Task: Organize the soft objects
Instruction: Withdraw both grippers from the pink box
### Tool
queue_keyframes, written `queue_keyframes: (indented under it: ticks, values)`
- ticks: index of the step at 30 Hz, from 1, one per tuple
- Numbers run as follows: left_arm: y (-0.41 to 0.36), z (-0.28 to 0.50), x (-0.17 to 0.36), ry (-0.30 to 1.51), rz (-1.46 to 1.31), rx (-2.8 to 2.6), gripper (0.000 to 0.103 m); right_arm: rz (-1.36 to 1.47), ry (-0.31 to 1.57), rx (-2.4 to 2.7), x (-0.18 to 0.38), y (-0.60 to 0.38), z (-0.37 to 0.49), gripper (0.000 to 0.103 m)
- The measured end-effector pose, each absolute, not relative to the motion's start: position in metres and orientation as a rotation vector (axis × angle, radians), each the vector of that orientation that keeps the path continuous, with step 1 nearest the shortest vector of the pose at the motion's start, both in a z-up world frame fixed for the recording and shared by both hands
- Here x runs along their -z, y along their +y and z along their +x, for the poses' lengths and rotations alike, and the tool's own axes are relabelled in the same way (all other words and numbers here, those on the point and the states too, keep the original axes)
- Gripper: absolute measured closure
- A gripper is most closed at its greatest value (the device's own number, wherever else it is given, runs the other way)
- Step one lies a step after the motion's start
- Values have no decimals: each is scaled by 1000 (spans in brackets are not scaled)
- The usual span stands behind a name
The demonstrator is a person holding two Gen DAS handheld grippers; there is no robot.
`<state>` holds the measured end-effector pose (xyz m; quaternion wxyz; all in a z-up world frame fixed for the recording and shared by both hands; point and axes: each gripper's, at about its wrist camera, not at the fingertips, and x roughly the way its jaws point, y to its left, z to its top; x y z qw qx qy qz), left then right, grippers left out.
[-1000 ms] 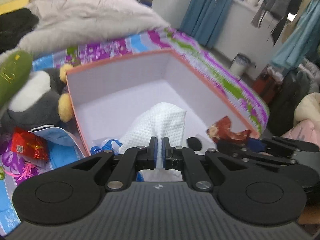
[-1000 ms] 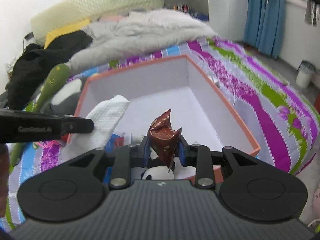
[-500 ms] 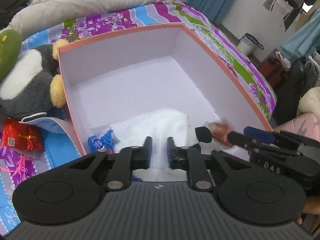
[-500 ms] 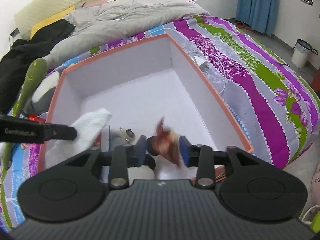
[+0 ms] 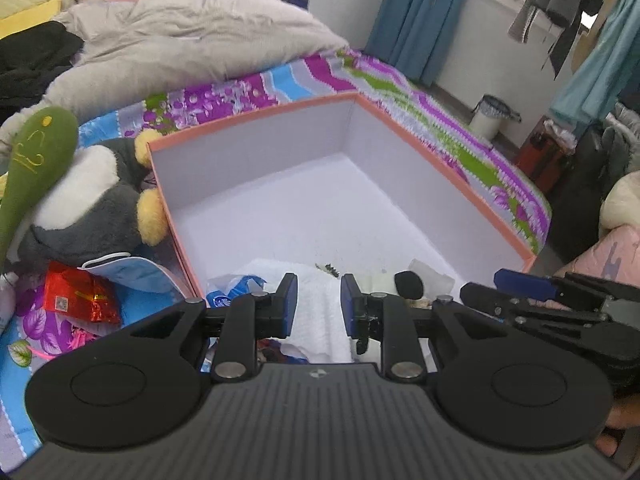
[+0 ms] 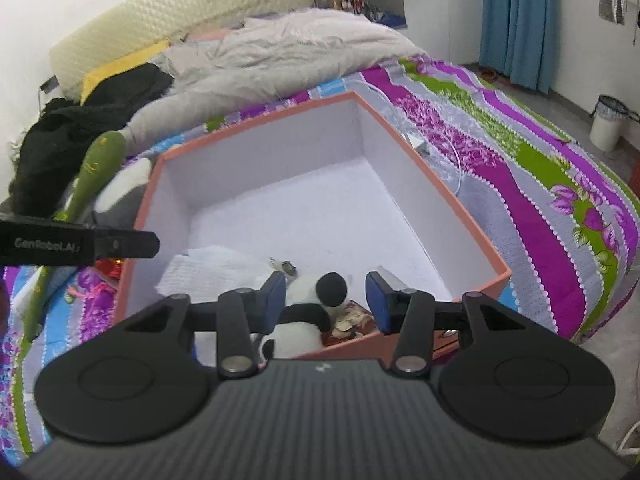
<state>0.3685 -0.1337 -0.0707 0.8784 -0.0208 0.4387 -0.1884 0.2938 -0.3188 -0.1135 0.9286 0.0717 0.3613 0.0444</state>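
An open orange box with a white inside stands on the striped bedspread. In its near corner lie a white waffle cloth, a small panda plush and a crumpled brown wrapper. My left gripper hangs open just above the cloth, its pads clear of it. The right gripper is open over the panda and wrapper, holding nothing. A blue plastic packet sits beside the cloth.
Left of the box lie a grey penguin plush, a green plush, a red foil packet and a blue-edged fabric piece. A grey duvet and black clothes fill the bed's far end. A bin stands on the floor.
Both grippers let go. The white cloth dropped from the left jaws into the box, the brown wrapper from the right. Both dipped toward the box and came back up.
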Motion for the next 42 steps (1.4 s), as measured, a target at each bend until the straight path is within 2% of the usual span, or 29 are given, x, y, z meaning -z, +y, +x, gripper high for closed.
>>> queue_keyframes:
  ticks: [9, 16, 42]
  values:
    - [-125, 319, 46, 758, -17, 396, 76, 116, 612, -147, 96, -298, 250, 55]
    - [-110, 277, 42, 706, -29, 398, 76, 144, 556, -160, 95, -288, 215, 55]
    - [-46, 153, 55, 658, -87, 315, 76, 147, 541, -270, 97, -237, 143, 55]
